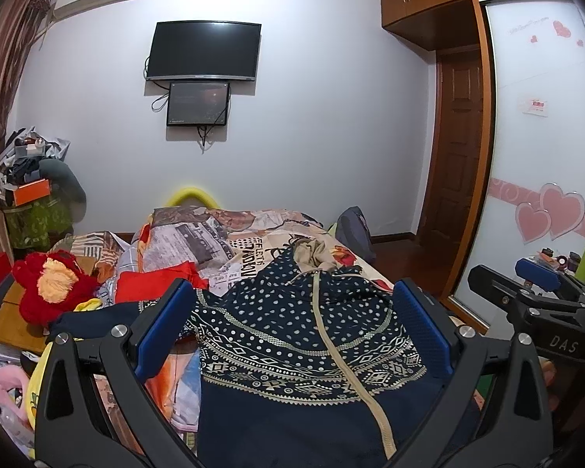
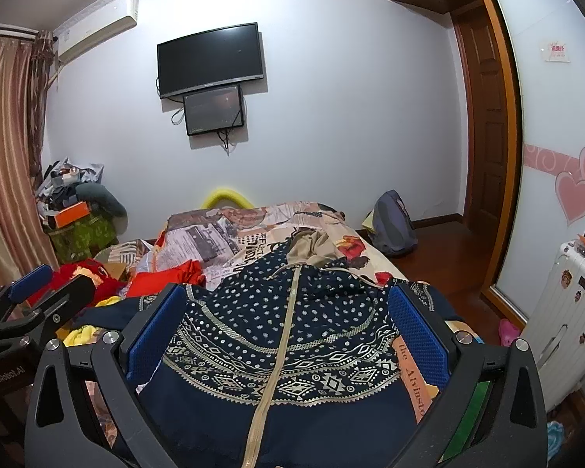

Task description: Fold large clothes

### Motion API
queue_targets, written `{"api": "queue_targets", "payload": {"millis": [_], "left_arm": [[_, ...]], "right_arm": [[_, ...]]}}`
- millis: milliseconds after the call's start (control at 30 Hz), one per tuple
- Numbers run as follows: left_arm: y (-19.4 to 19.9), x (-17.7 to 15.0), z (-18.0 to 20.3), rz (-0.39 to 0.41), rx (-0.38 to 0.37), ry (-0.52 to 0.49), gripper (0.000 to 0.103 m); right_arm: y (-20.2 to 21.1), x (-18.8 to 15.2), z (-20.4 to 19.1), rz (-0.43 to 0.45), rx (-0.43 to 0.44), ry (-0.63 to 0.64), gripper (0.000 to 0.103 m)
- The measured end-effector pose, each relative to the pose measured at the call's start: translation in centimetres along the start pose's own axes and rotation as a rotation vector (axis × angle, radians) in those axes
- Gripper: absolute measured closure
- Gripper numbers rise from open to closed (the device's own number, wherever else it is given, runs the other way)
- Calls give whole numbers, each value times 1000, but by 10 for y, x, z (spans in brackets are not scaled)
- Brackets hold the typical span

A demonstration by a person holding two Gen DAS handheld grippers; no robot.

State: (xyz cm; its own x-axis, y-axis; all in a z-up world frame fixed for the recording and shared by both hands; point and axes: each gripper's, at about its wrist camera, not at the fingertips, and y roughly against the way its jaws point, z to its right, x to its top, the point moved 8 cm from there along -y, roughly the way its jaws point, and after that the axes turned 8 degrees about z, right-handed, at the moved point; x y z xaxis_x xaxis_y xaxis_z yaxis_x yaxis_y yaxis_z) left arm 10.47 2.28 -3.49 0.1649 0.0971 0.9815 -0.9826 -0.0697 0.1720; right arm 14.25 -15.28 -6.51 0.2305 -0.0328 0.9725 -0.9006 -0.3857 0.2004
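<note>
A navy zip-up jacket [image 1: 292, 331] with white dots, a patterned band and a beige zipper lies spread on the bed, collar toward the far wall; it also shows in the right wrist view [image 2: 292, 343]. My left gripper [image 1: 292, 335] is open, its blue pads wide apart above the jacket's lower half, holding nothing. My right gripper [image 2: 288, 335] is open too, hovering over the same garment with the zipper between its pads. The right gripper shows in the left wrist view [image 1: 534, 284] at the right edge, and the left gripper shows in the right wrist view [image 2: 39, 284] at the left.
The bed [image 1: 253, 234] carries a printed quilt, a red cloth [image 1: 156, 280] and a red plush toy [image 1: 50, 284] at left. A backpack [image 2: 394, 222] sits on the floor by the door. A white suitcase [image 2: 565, 312] stands at right. Cluttered boxes [image 1: 31, 195] stand at far left.
</note>
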Motion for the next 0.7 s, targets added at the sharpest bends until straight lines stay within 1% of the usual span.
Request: {"api": "queue_targets", "payload": {"millis": [133,200,300,433,500,567,600,700], "left_arm": [[-16,-4,-11,-25,5,4,0],[-27,-6,-18,-40,20,2,0],[-46,-9,-36,-63,44,12,0],[-73,-15,-71,-110,80,54,0],[-86,-19,-93,-136,121,74,0],[-100,-24,-120,-153,187,85,0],[-107,-27,-137,-165,239,78,0],[-121,-34,-173,-186,344,35,0]], "right_arm": [[-15,2,1,-5,-15,17,0],[-25,2,3,-11,-21,18,0],[-41,2,6,-16,-33,23,0],[-71,7,8,-23,-47,43,0],[-88,11,6,-24,-46,54,0],[-104,14,3,-24,-48,60,0],[-112,14,1,-24,-46,63,0],[-138,7,-9,-54,-25,83,0]]}}
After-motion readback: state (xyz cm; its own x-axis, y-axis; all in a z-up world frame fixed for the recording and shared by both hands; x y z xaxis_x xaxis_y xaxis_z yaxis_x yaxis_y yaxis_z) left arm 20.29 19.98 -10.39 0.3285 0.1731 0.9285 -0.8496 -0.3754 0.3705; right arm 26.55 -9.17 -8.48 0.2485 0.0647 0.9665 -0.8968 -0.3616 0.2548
